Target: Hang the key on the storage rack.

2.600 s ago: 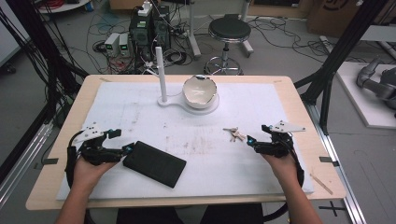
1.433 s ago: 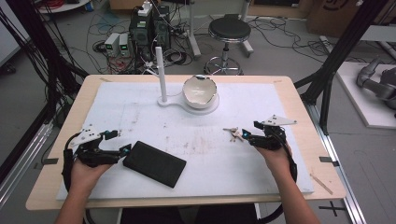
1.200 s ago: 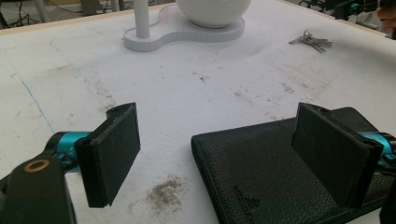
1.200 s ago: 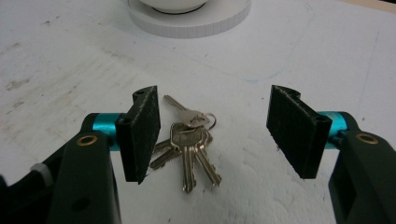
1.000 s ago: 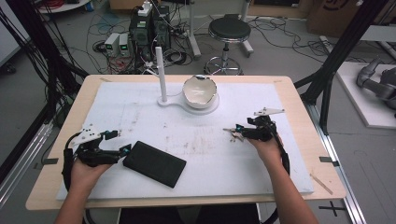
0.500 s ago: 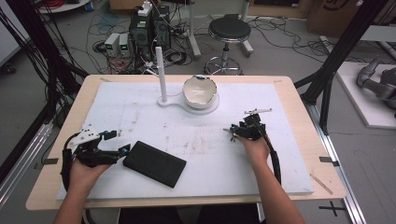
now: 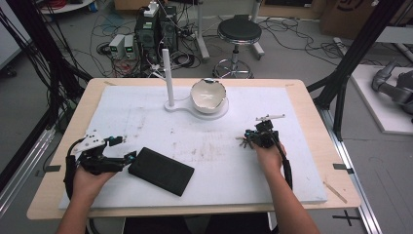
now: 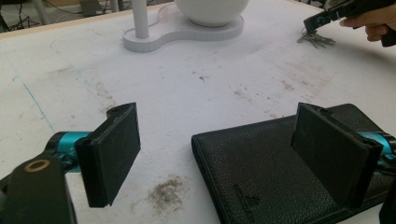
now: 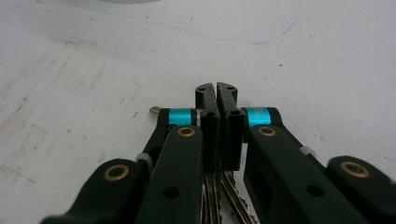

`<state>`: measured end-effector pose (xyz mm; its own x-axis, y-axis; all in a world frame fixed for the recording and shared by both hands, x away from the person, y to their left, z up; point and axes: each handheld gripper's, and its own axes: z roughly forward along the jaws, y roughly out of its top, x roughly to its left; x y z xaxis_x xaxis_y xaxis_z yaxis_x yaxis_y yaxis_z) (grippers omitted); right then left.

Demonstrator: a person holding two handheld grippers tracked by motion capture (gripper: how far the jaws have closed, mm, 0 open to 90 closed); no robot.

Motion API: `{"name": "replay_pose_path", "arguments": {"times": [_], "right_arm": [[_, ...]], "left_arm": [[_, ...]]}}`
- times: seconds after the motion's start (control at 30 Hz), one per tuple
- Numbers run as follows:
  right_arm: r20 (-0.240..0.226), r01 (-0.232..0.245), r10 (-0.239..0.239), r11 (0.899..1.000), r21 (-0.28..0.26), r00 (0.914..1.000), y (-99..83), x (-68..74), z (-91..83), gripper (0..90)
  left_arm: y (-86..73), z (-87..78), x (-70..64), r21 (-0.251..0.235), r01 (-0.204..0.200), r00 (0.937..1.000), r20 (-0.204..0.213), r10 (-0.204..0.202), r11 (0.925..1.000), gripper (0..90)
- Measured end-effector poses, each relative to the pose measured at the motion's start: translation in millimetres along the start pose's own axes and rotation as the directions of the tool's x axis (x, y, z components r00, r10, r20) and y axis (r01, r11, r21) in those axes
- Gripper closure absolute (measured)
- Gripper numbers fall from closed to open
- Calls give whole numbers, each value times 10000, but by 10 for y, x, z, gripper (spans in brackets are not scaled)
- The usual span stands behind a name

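Note:
A bunch of keys (image 7: 241,142) lies right of the white mat's centre. My right gripper (image 7: 248,138) sits down on it with its jaws pressed together. In the right gripper view (image 9: 216,88) key blades (image 9: 219,196) show beneath the shut pads and one key tip pokes out at the left. The left gripper view shows the same keys (image 8: 317,41) under that gripper's tip (image 8: 310,22). A black leather wallet (image 7: 160,170) lies flat at the front left. My left gripper (image 7: 124,148) stands open at the wallet's left end, its right pad (image 8: 331,149) over the wallet (image 8: 261,172), touching nothing.
A white bowl (image 7: 208,95) and an upright white post (image 7: 168,75) share a white stand (image 7: 181,106) at the back middle of the mat (image 7: 292,122). The wooden table edge (image 7: 195,210) runs along the front. Stool, cables and electronics sit on the floor beyond.
My right gripper has travelled left from the mat's right side to the keys, and its jaws now stand shut there. The left gripper and the wallet have stayed put.

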<state>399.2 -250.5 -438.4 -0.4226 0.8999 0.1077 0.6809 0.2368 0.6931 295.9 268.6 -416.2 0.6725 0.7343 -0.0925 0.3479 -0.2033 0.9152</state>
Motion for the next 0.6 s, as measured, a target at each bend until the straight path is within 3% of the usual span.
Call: {"name": "replay_pose_path", "arguments": {"times": [0.3, 0.47, 0.5, 0.53, 0.6], "right_arm": [[-808, 247, -355, 9911, -1308, 9961, 63, -26, -259, 899], [-1231, 687, -988, 9711, -2284, 9875, 168, 43, -525, 899], [-1231, 687, -988, 9711, -2284, 9875, 168, 43, -525, 899], [-1159, 1125, -1480, 9567, -2684, 9822, 228, 94, -617, 899], [-1150, 1410, -1826, 9433, -3006, 9764, 293, 144, -702, 899]], "left_arm": [[2, -1, 8, -19, -10, 10000, -29, 10, 10000, 155], [11, -4, -3, -37, -28, 10000, -37, 28, 10000, 155], [12, -6, -5, -39, -43, 10000, -43, 43, 10000, 155], [14, -7, -5, -53, -44, 10000, -41, 44, 10000, 155], [18, -12, -6, -51, -68, 10000, -42, 68, 10000, 155]]}}
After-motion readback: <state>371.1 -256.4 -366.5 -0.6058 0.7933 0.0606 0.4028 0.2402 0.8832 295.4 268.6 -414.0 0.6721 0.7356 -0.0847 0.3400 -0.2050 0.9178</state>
